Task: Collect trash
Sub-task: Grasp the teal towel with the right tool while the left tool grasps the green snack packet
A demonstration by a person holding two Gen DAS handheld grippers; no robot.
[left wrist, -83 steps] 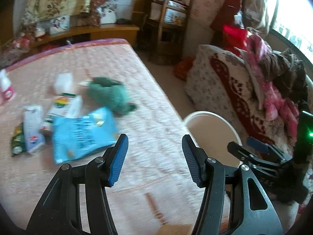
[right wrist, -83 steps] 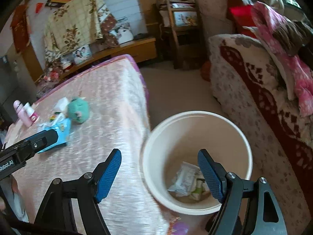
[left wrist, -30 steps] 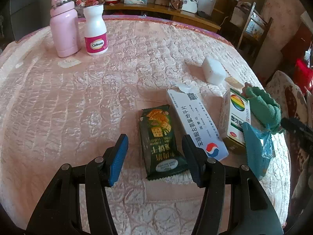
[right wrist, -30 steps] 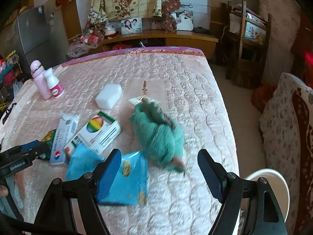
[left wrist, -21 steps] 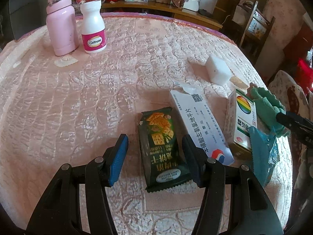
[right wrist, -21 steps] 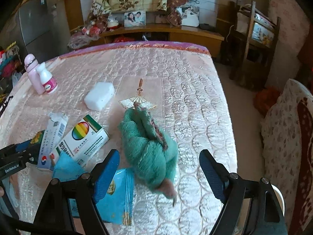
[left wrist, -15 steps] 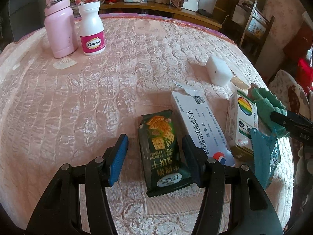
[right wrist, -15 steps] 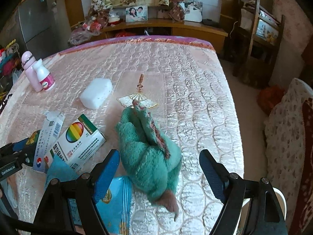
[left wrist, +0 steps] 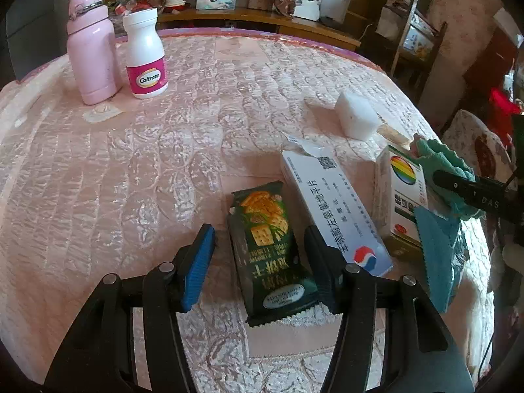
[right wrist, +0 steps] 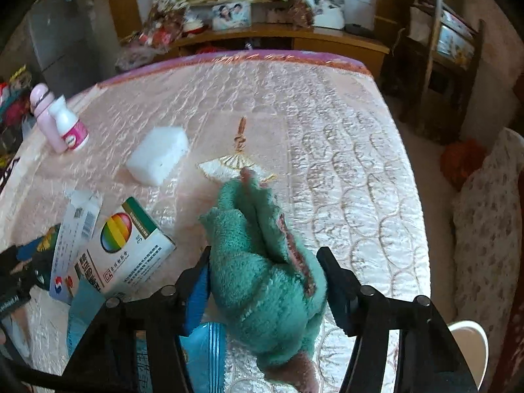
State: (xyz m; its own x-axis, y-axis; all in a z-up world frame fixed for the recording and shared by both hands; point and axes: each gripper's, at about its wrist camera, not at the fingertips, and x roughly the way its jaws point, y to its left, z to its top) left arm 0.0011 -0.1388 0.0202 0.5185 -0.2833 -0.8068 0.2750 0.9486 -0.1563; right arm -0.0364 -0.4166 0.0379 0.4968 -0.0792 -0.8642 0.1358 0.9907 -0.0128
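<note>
Straddling the green cracker packet (left wrist: pixel 271 252) on the pink quilted bed (left wrist: pixel 131 170), the left hand-held gripper (left wrist: pixel 260 258) has been closing, jaws apart and not yet touching; the packet looks light, crinkly and slippery, best pinched across its middle. Beyond, the right hand-held gripper (right wrist: pixel 263 281) has just closed onto the soft, squashy green towel (right wrist: pixel 265 262).

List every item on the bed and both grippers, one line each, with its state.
Cracker packet: flat, sealed, between left gripper jaws, ungripped.
White medicine box: flat, end flap torn open.
Rainbow box: lying closed.
Green towel: bunched, right gripper just closed on it.
Pink flask: upright, capped.
Caltrate bottle: upright, capped.
</note>
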